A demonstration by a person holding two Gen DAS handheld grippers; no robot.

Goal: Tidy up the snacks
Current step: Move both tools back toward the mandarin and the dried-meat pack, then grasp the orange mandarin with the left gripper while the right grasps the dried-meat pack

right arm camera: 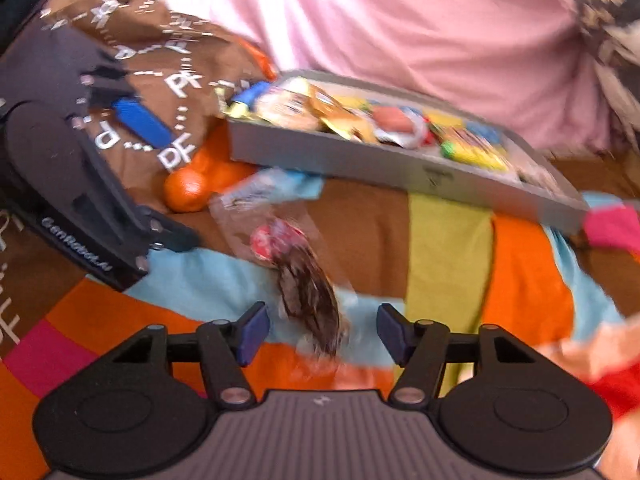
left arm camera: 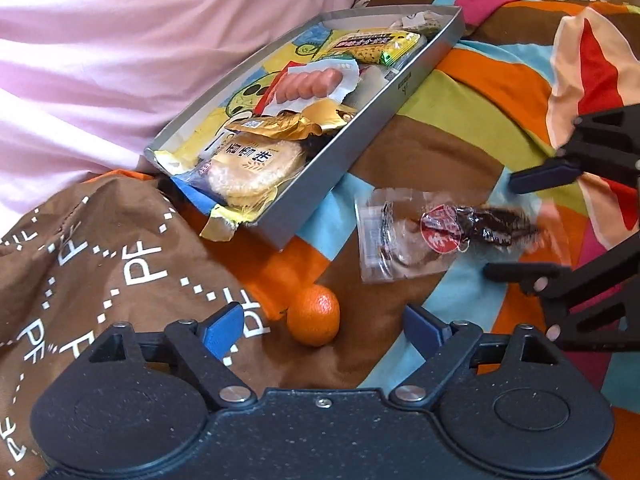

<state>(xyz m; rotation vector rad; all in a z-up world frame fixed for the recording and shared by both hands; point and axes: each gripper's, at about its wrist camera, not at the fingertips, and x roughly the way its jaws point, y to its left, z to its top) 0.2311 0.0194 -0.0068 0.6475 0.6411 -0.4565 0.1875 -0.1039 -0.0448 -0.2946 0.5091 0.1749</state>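
A grey shallow box (left arm camera: 416, 80) (right arm camera: 360, 160) lies on the patchwork bedspread and holds several snack packets: a rice cracker pack (left arm camera: 248, 168), a sausage pack (left arm camera: 312, 80), a yellow bar (left arm camera: 376, 46). A clear packet with a dark snack and red label (left arm camera: 444, 232) (right arm camera: 304, 280) lies on the bedspread beside the box. An orange (left arm camera: 314, 316) (right arm camera: 186, 190) rests near it. My left gripper (left arm camera: 324, 328) (right arm camera: 160, 184) is open, the orange between its fingers' reach. My right gripper (right arm camera: 324, 332) (left arm camera: 516, 224) is open around the clear packet's dark end.
A pink quilt (left arm camera: 100, 60) (right arm camera: 400, 28) bulges behind the box. A brown cloth printed with white letters (left arm camera: 100, 260) lies at the left. The bedspread (left arm camera: 460, 128) has orange, green, blue and brown patches and is uneven. The right wrist view is motion-blurred.
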